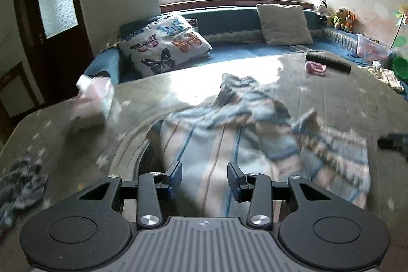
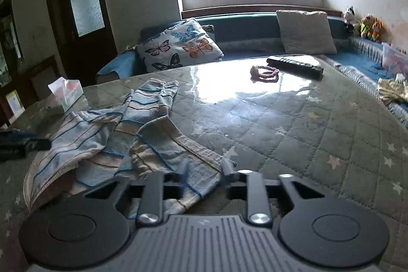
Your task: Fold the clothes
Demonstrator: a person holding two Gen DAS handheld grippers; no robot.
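A crumpled blue, white and pink striped garment (image 1: 229,134) lies on the quilted green table cover (image 1: 357,98); it also shows in the right wrist view (image 2: 122,137). My left gripper (image 1: 204,176) is open, with the garment's near edge lying between and under its fingers. My right gripper (image 2: 204,170) is open, and a corner of the garment lies between its fingers. The left gripper appears at the left edge of the right wrist view (image 2: 17,142). The left wrist view is motion-blurred.
A tissue box (image 2: 66,93) stands at the table's left. A pink hair tie (image 2: 265,73) and a black remote (image 2: 294,66) lie at the far side. Another small garment (image 1: 20,185) lies near left. A sofa with cushions (image 2: 178,47) is behind.
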